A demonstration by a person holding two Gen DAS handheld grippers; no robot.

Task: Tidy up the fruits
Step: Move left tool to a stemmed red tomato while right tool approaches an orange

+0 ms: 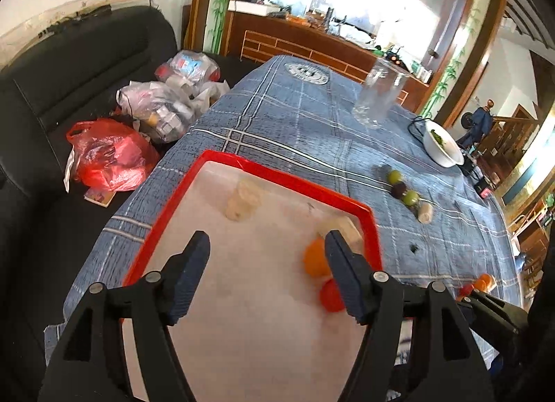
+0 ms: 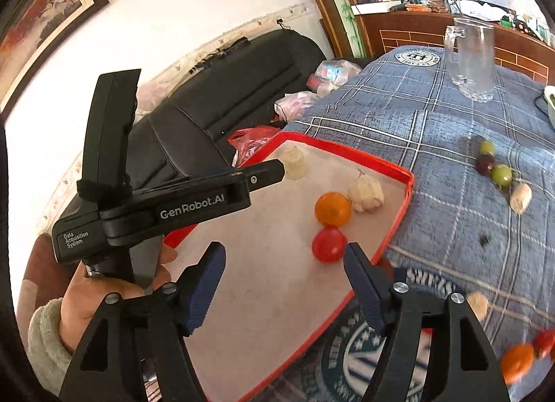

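Both claws hang over the red-rimmed tray [image 2: 404, 207] with their jaws apart and nothing between them. The left claw [image 1: 267, 249] stands wide above the tray's bare pale floor; the right claw [image 2: 282, 259] is likewise wide, its right finger just beside the red fruit [image 2: 329, 244].

On the tray, the red fruit touches an orange fruit [image 2: 333, 208] just beyond it, and a pale knobbly piece [image 2: 366, 195] lies against the orange one on the right. Another pale piece [image 2: 295, 162] sits at the far left corner.

On the counter's blue checked cloth [image 2: 433, 131], right of the tray, lie a green fruit [image 2: 486, 147], a dark one [image 2: 485, 163] and a second green one [image 2: 502, 175] in a touching row — a pale piece [image 2: 520, 197] near them. Nearer, at the right edge, an orange fruit [image 2: 517, 360] and a red one [image 2: 544, 341] appear blurred. A glass mug [image 2: 473, 58] stands far back.
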